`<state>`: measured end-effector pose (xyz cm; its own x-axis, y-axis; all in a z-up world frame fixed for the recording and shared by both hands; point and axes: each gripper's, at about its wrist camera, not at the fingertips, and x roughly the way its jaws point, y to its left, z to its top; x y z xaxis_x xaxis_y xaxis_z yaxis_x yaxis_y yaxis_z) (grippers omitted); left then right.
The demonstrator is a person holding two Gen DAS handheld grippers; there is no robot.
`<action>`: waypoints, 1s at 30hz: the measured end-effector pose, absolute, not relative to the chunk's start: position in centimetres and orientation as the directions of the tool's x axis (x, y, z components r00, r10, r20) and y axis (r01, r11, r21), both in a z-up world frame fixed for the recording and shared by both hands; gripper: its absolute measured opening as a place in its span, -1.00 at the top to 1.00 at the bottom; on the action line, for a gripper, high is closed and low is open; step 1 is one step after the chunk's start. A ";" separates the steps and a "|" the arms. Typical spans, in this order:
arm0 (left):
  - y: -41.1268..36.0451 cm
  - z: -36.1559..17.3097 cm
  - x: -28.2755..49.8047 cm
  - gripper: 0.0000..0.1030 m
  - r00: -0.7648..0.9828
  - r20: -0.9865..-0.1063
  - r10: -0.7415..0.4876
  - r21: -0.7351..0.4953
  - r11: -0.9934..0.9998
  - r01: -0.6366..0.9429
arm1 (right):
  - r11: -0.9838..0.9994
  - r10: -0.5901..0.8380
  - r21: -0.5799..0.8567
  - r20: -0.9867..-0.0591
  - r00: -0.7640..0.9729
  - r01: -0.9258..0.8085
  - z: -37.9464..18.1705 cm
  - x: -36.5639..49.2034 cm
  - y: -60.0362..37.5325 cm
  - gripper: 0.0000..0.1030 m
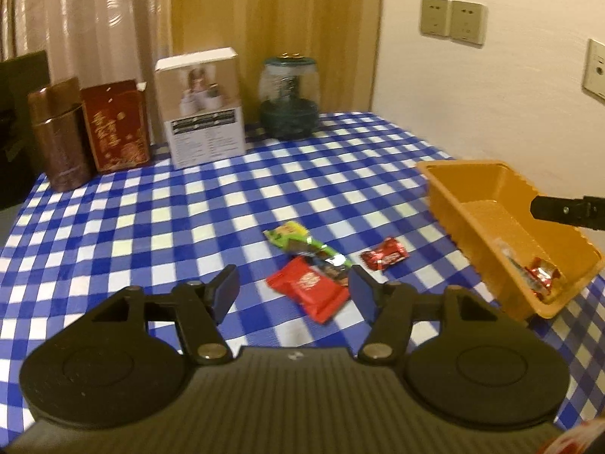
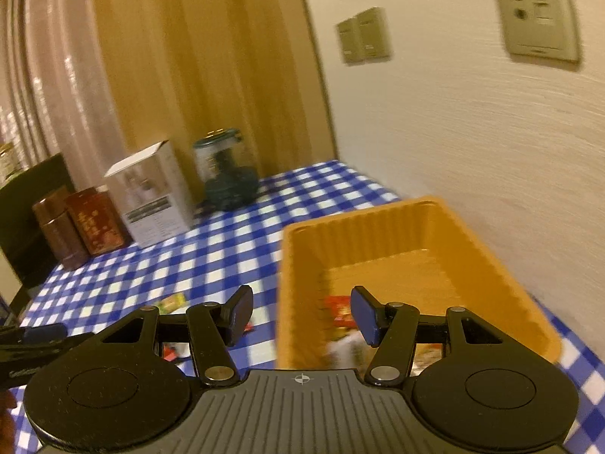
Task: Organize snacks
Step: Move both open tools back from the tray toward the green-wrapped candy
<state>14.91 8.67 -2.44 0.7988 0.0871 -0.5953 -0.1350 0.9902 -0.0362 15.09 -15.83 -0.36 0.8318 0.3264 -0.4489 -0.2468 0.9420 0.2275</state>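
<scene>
Left wrist view: the left gripper (image 1: 293, 289) is hovering over the blue checked tablecloth (image 1: 151, 219), its fingers standing apart with nothing between them. Just ahead are lying a flat red packet (image 1: 308, 289), a green wrapper (image 1: 298, 240) partly overlapping a darker one, and a small red candy (image 1: 383, 256) a little apart. The orange tray (image 1: 472, 185), a rigid ribbed plastic box, is already holding a few wrapped pieces at its near end. The snacks are judged light, soft and crinkly, with glossy film likely to slip; the red packet is best pinched across its flat body near an edge.

Right wrist view: the right gripper (image 2: 302, 314) is hanging over the tray's near rim (image 2: 287, 283), fingers parted and empty. A red packet (image 2: 340, 308) is lying inside.
</scene>
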 end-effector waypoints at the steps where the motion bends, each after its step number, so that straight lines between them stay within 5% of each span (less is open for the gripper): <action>1: 8.9 -2.6 14.9 -0.17 0.796 -0.599 0.090 -0.037 0.989 -0.140 | 0.939 0.336 0.223 -0.449 0.828 -0.260 -0.4 15.0 -15.4 -0.12; 27: 12.4 -5.0 17.0 -0.24 0.744 -0.657 0.120 -0.060 0.976 -0.210 | 0.853 0.484 0.149 -0.581 0.654 -0.499 -4.3 19.3 -4.0 -0.10; 30: 12.8 -5.4 17.3 -0.24 0.737 -0.664 0.123 -0.058 0.975 -0.215 | 0.846 0.491 0.160 -0.607 0.625 -0.509 -5.1 20.5 -3.2 0.03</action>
<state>17.34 12.82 -5.39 0.7375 0.1234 -0.6640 -0.2153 0.9748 -0.0579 20.52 -3.18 -5.06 0.6252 0.4908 -0.6068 -0.5089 0.8459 0.1599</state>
